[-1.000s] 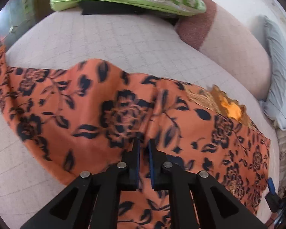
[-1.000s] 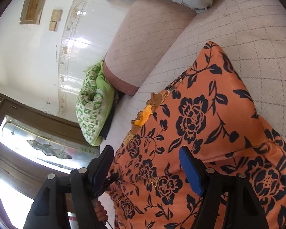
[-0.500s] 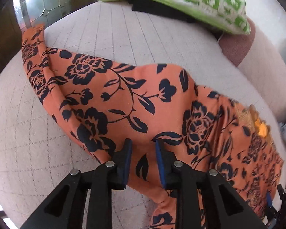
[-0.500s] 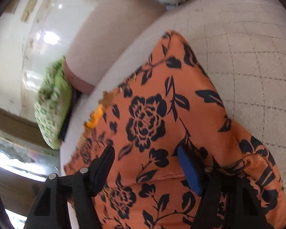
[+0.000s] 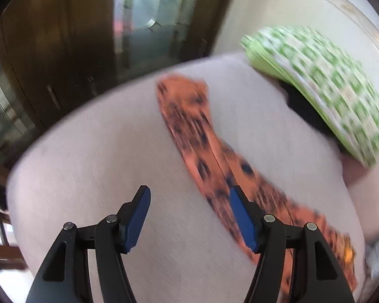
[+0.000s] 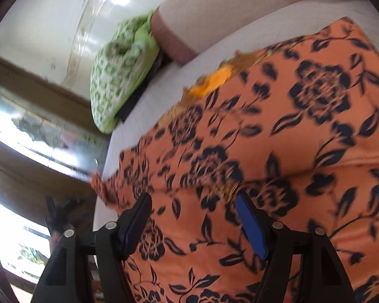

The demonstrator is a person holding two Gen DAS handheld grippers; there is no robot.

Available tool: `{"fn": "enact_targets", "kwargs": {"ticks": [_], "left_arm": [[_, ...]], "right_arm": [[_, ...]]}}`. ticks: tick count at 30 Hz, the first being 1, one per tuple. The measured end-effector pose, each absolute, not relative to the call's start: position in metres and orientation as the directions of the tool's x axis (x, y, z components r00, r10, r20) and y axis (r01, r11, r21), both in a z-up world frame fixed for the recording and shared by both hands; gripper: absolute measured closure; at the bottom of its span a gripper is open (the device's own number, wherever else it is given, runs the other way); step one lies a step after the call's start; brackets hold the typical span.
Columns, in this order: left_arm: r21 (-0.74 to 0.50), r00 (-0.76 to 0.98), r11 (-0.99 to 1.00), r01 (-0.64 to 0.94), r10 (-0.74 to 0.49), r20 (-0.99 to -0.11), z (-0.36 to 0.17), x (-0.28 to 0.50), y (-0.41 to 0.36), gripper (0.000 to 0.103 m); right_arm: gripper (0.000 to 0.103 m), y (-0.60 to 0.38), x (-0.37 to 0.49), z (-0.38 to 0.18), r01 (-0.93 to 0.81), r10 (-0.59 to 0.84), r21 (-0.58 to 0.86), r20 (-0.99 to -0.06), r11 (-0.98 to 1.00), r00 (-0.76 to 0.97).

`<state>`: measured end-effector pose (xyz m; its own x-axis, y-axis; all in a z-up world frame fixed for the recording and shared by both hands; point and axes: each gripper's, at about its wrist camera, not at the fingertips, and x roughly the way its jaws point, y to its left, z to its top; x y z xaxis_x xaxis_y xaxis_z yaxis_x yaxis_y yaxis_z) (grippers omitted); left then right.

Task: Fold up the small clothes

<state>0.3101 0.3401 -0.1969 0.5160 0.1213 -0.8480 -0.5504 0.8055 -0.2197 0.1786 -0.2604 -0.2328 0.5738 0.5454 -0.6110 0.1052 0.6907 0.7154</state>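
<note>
My left gripper has its fingers wide apart and holds nothing. The orange flowered garment lies on the pale quilted bed, and from this side its narrow part runs as a long strip from the right finger away toward the far edge. My right gripper is also wide open and empty, right over the broad part of the garment. I judge the left one is nearer to the strip end for the next fold.

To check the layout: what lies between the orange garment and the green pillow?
Only bare quilted bed cover lies between orange garment and green pillow, in left wrist view.
</note>
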Motion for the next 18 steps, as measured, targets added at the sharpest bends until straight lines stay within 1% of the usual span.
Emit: {"fn": "enact_targets", "kwargs": {"ticks": [2, 3, 5, 6, 7, 8, 9, 11, 13, 15, 16, 17, 18], "left_arm": [[-0.230, 0.502, 0.794, -0.563, 0.108, -0.858, -0.193, 0.334, 0.349, 0.035], [-0.236, 0.481, 0.789, -0.567, 0.085, -0.872, -0.193, 0.350, 0.356, 0.030], [-0.201, 0.439, 0.784, -0.587, 0.100, -0.893, -0.195, 0.375, 0.355, 0.025], [-0.168, 0.412, 0.783, -0.599, 0.121, -0.903, -0.198, 0.387, 0.353, 0.020], [-0.134, 0.373, 0.776, -0.616, 0.138, -0.917, -0.204, 0.397, 0.351, 0.017], [-0.097, 0.326, 0.765, -0.636, 0.153, -0.933, -0.213, 0.408, 0.348, 0.017], [-0.027, 0.252, 0.747, -0.664, 0.189, -0.949, -0.226, 0.419, 0.348, 0.017], [0.074, 0.144, 0.709, -0.702, 0.243, -0.959, -0.245, 0.432, 0.350, 0.017], [0.107, 0.111, 0.695, -0.711, 0.261, -0.959, -0.262, 0.441, 0.349, 0.015], [0.113, 0.145, 0.689, -0.716, 0.304, -0.941, -0.262, 0.441, 0.345, 0.015], [0.109, 0.181, 0.699, -0.707, 0.327, -0.927, -0.260, 0.440, 0.341, 0.018], [0.102, 0.208, 0.718, -0.689, 0.331, -0.920, -0.260, 0.439, 0.338, 0.024], [0.062, 0.253, 0.745, -0.664, 0.302, -0.919, -0.260, 0.437, 0.335, 0.045]], "right_arm": [[0.030, -0.250, 0.183, -0.245, 0.121, 0.547, 0.695, -0.649, 0.709, 0.529], [0.030, -0.247, 0.183, -0.248, 0.119, 0.539, 0.690, -0.650, 0.714, 0.535], [0.030, -0.244, 0.182, -0.248, 0.100, 0.529, 0.679, -0.647, 0.727, 0.549], [0.030, -0.240, 0.184, -0.248, 0.087, 0.525, 0.667, -0.654, 0.740, 0.545], [0.030, -0.239, 0.184, -0.248, 0.077, 0.522, 0.659, -0.656, 0.748, 0.545], [0.030, -0.239, 0.185, -0.249, 0.070, 0.524, 0.658, -0.654, 0.749, 0.545], [0.029, -0.241, 0.184, -0.250, 0.067, 0.524, 0.658, -0.653, 0.750, 0.547], [0.028, -0.239, 0.184, -0.250, 0.060, 0.527, 0.661, -0.647, 0.748, 0.552], [0.027, -0.239, 0.187, -0.250, 0.049, 0.526, 0.656, -0.646, 0.753, 0.553], [0.027, -0.234, 0.190, -0.249, 0.036, 0.525, 0.647, -0.647, 0.761, 0.553], [0.027, -0.233, 0.190, -0.249, 0.030, 0.521, 0.641, -0.650, 0.767, 0.553], [0.027, -0.231, 0.190, -0.248, 0.024, 0.518, 0.634, -0.652, 0.773, 0.554], [0.027, -0.232, 0.188, -0.247, 0.019, 0.515, 0.629, -0.653, 0.777, 0.555]]}}
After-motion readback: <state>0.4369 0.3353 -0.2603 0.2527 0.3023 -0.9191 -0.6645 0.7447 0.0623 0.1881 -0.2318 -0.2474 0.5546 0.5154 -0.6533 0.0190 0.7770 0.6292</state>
